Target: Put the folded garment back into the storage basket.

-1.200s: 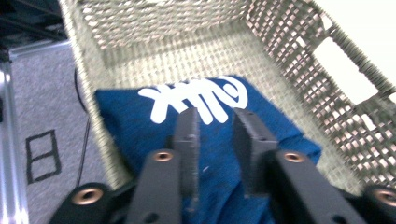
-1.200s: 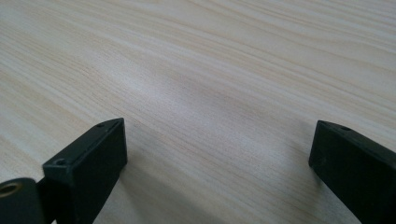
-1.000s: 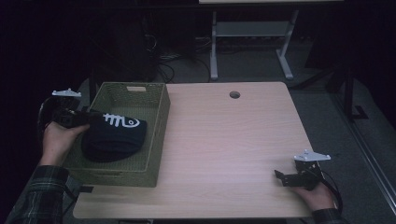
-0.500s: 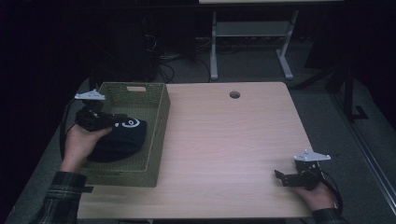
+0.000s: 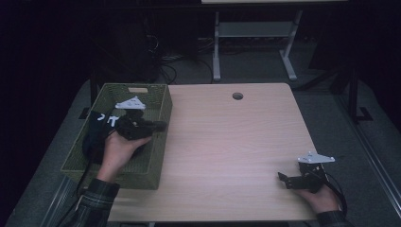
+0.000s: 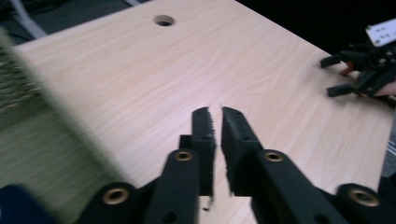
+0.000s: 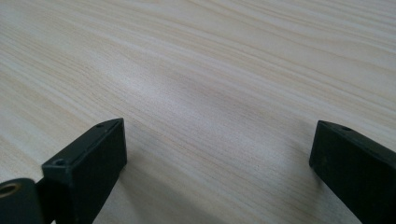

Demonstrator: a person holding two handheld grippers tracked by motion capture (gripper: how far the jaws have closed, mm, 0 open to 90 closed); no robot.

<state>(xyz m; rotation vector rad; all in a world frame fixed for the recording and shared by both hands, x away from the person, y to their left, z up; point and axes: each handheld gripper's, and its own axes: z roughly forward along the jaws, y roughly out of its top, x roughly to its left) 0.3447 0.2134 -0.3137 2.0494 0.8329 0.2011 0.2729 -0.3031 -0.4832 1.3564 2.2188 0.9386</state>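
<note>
Left gripper (image 5: 158,126) hangs over the right wall of the green basket (image 5: 156,156), nose pointing out across the wooden table (image 5: 236,142), and its jaws are pinched almost together, just a sliver of light between the pads with nothing caught there. You see that clearly in the left gripper view, where the tips (image 6: 217,114) point out over bare wood. The dark garment (image 5: 97,132) with white lettering lies bunched in the basket's left half, behind and to the left of that gripper, beside the hand (image 5: 118,151) that carries it. So here's the thing to watch: the cloth sits opposite to where the jaws point, and any grab means swinging back and down into the basket. How its long axis runs I can't tell; it's a dark heap.

Over at the near right corner, the right gripper (image 5: 283,178) sits low at the table, jaws spread wide, empty, tips (image 7: 215,154) pointed at plain tabletop. It's well apart from the basket, so the left hand is by far the nearer one to that garment
</note>
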